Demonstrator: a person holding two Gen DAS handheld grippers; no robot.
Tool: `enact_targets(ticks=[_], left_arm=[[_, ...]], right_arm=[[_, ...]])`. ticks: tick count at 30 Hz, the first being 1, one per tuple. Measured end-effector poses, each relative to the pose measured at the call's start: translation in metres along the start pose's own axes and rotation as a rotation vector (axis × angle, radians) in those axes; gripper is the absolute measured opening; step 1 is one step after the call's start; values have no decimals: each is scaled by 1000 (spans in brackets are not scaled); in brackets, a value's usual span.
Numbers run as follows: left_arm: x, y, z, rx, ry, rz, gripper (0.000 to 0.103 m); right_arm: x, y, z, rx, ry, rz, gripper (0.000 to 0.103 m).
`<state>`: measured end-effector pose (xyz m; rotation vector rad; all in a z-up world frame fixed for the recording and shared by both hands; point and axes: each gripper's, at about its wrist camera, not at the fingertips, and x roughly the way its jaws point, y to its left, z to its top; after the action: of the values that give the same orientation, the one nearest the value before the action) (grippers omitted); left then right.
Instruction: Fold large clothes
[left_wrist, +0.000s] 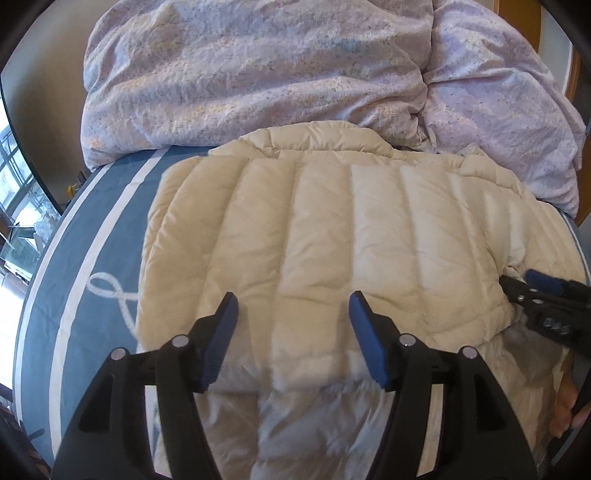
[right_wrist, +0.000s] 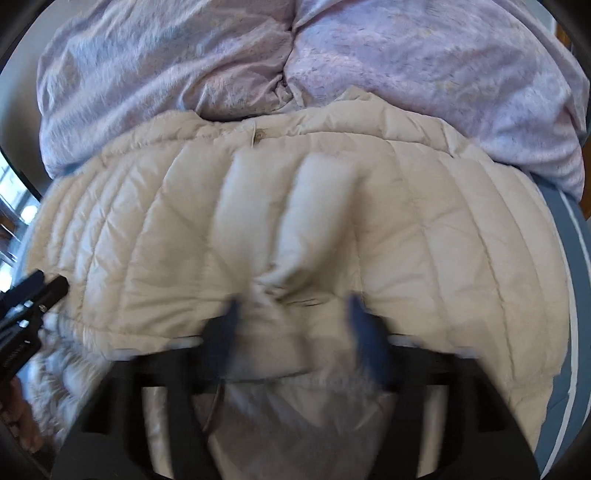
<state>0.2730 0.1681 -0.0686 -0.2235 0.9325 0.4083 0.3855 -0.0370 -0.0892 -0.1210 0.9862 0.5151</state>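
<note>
jacket crosswise, collar toward duvet

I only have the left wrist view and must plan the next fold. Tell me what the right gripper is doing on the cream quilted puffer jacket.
Observer: The right gripper is open. A bunched ridge of the cream quilted puffer jacket rises between its blurred jaws, unclamped.
Operator: Report what lies past the jacket's right side.
Observer: A strip of blue bedsheet with a white stripe shows there.
Operator: Check the collar seam.
Observer: A small brownish fastener sits on it, just below the crumpled lilac duvet.
</note>
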Motion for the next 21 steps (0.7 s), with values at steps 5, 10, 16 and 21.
enact_targets(ticks=[5,10,16,21], left_arm=[[-34,26,-26,4,-25,-27,71],[-64,61,-66,-11,-21,-21,71],[-87,89,-114,-30,2,-15,71],[-92,101,-150,-57,32,-31,70]], right_arm=[[-41,-26,-25,-15,9,-10,85],[-70,-69,-64,16,56,-61,85],[-99,-130,-121,104,123,-111,85],[-109,-163,-162,186,165,-53,84]])
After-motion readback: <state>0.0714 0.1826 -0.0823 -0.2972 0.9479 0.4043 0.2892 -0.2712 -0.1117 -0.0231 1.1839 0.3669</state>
